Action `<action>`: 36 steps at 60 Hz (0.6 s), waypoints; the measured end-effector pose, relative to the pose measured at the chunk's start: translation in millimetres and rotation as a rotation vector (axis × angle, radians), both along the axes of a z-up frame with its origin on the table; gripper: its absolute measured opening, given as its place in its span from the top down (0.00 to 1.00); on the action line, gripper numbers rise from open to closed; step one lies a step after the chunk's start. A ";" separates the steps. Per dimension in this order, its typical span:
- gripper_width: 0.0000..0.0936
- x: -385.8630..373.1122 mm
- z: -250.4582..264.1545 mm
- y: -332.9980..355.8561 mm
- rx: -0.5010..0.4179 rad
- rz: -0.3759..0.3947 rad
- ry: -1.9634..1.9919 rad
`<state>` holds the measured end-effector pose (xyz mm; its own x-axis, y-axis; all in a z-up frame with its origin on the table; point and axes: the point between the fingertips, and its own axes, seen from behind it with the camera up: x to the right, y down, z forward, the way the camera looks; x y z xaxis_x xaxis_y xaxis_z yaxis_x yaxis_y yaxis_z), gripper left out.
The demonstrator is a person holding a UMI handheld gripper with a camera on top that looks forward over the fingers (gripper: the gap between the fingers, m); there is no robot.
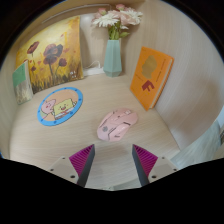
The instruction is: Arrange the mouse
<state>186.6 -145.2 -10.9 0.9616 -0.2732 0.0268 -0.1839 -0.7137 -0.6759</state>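
A pale pink mouse (116, 124) lies on the light wooden table (90, 135), just ahead of my fingers and slightly toward the right one. A round mouse mat (60, 105) with a blue rim and a yellow cartoon picture lies farther off to the left of the mouse. My gripper (114, 160) is open, with magenta pads (82, 158) spread wide and only bare table between them. The mouse is clear of both fingers.
An orange book (150, 75) leans against the wall beyond the mouse on the right. A light blue vase (113, 55) with pale flowers stands at the back. A flower painting (55, 52) and a smaller picture (22, 82) lean at the back left.
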 end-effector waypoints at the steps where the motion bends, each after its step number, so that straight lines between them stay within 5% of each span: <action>1: 0.21 2.2 -1.0 4.3 -0.004 0.002 0.002; 36: 0.22 8.5 -3.1 129.5 -0.055 0.171 0.019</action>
<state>195.1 -15.6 -13.9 0.9944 -0.1042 0.0182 -0.0693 -0.7715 -0.6324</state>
